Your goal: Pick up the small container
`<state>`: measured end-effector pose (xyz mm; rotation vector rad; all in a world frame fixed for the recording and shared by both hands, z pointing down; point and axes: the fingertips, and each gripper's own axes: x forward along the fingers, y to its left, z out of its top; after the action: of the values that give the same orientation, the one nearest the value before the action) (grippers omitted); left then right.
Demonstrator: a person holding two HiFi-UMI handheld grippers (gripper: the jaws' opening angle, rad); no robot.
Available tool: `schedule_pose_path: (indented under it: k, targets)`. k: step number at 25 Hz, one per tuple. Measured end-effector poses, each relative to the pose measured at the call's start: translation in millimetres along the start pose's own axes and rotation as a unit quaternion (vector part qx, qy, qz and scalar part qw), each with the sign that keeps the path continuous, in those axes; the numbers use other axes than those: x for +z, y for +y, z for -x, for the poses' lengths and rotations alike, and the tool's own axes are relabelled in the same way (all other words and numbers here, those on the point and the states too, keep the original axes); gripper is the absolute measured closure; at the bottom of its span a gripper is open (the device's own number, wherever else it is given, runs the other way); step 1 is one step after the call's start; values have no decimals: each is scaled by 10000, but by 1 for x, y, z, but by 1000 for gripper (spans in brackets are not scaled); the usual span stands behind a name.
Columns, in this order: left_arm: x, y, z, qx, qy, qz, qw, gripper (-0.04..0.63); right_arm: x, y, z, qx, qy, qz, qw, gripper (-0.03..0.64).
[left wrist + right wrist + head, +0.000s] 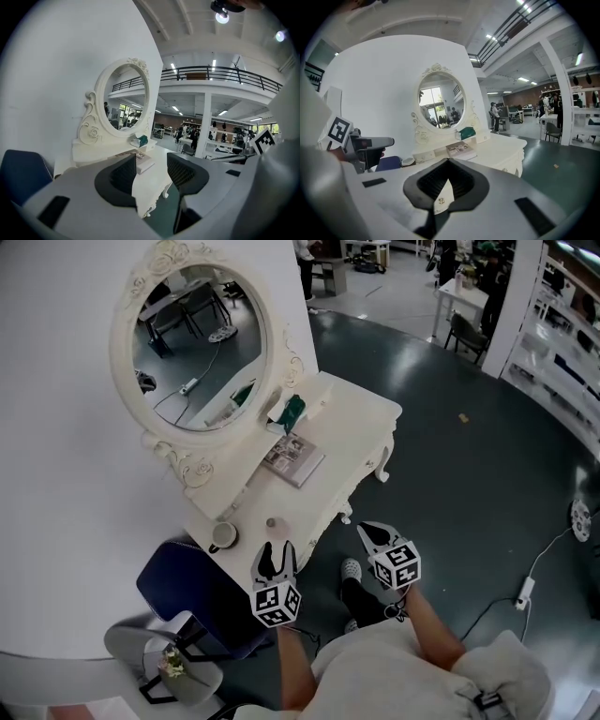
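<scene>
Left gripper (277,556) we hold at the dressing table's (361,423) near end, jaws wide apart and empty. Our right gripper (376,532), beside it, is closed on nothing. Just ahead stands the small container (272,522), with a round dish (223,535) to its left. We cannot see what either holds.

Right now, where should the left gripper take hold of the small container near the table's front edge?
Across its sides, coming down from the table's front edge: the small container looks low and round, standing clear of the bowl beside it, and the open left gripper hangs just short of it. Finer shape is too small to tell.
</scene>
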<state>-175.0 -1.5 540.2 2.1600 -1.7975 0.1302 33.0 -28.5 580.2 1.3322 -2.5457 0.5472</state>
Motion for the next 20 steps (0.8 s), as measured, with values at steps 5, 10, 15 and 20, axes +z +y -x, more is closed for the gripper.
schedule_pose_path:
  k: [5, 10, 15, 20]
  targets:
    - [24, 16, -28, 107, -86, -22, 9999, 370, 21, 0, -38, 187, 8, 48, 9998, 603]
    - [42, 36, -48, 241, -167, -97, 9995, 370, 38, 9, -75, 439, -19, 93, 9990, 603]
    - [51, 52, -64, 391, -207, -114, 9990, 371, 49, 15, -102, 631, -35, 114, 9979, 603]
    - [41, 65, -80, 531, -148, -178, 9983, 377, 53, 18, -123, 809, -22, 174, 9966, 603]
